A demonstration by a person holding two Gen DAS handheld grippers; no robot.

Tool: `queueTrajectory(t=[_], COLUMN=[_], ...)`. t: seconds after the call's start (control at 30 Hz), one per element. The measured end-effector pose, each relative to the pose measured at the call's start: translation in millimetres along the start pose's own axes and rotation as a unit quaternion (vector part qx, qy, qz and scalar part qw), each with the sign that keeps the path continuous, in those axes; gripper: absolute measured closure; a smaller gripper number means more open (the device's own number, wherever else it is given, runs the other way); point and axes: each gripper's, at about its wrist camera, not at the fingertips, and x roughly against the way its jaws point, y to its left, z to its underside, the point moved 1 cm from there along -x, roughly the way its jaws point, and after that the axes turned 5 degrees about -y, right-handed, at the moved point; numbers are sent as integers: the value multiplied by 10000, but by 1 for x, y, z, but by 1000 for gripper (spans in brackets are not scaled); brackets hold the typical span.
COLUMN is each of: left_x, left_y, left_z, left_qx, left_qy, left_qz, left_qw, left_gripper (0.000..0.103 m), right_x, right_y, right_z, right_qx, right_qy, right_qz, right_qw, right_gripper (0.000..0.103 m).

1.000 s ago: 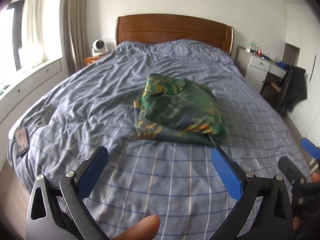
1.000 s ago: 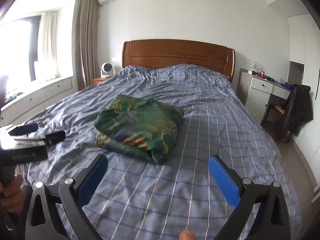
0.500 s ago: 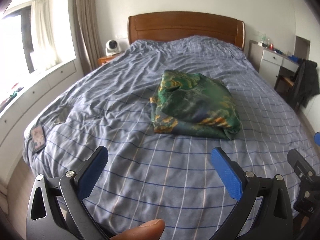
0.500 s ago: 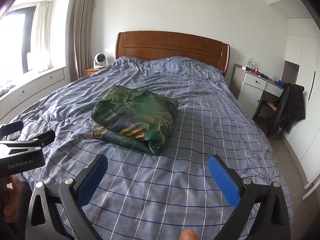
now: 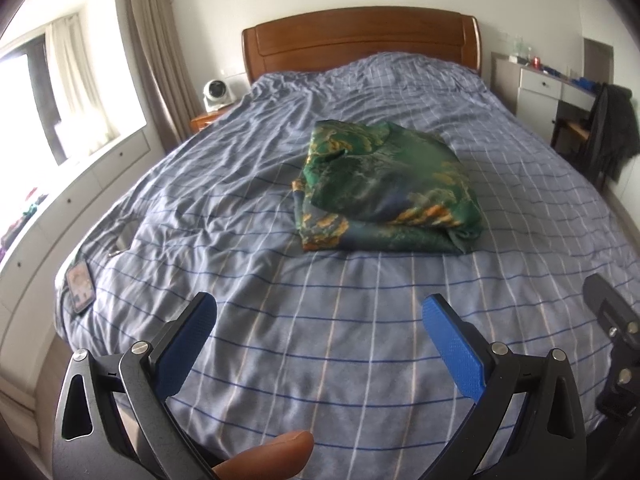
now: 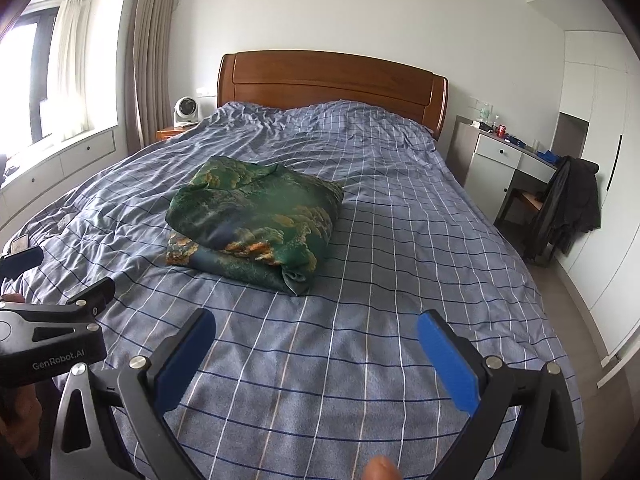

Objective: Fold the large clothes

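Left wrist view: you held the left gripper (image 5: 318,344) above the near end of the bed (image 5: 320,344), blue pads spread wide with nothing between them. The green patterned garment (image 5: 384,196) lay mid-bed, well apart from the tool, stacked in layers like a finished fold. A phone (image 5: 80,282) sat at the near left edge of the duvet. Your fingertip (image 5: 276,456) showed under the frame, likely on the trigger.

Right wrist view: the right gripper (image 6: 316,356) was likewise parted and empty, aimed up the bed. The garment (image 6: 260,216) lay left of centre, its bunched corner nearest you. With both tools back off the cloth, I judged the fold done or nearly so.
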Motion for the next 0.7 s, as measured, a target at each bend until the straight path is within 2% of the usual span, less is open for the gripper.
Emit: queueTrajectory(t=[0.13,0.53,0.7], left_x=[1,4,11], left_y=[2,1,2], left_z=[1,1,3], left_qx=[145,162,216], left_qy=[6,-73,-280], left_qz=[144,142,131], left_qw=[9998,9997,9993], left_gripper=[0,0,0], right_x=[0,3,3], right_y=[0,1,2], right_z=[2,10,11], right_qx=[1,-7,-19], right_qy=[47,121,126], right_qz=[-14,-66,-75], right_qw=[10000,9999,9999], right_gripper=[0,0,0])
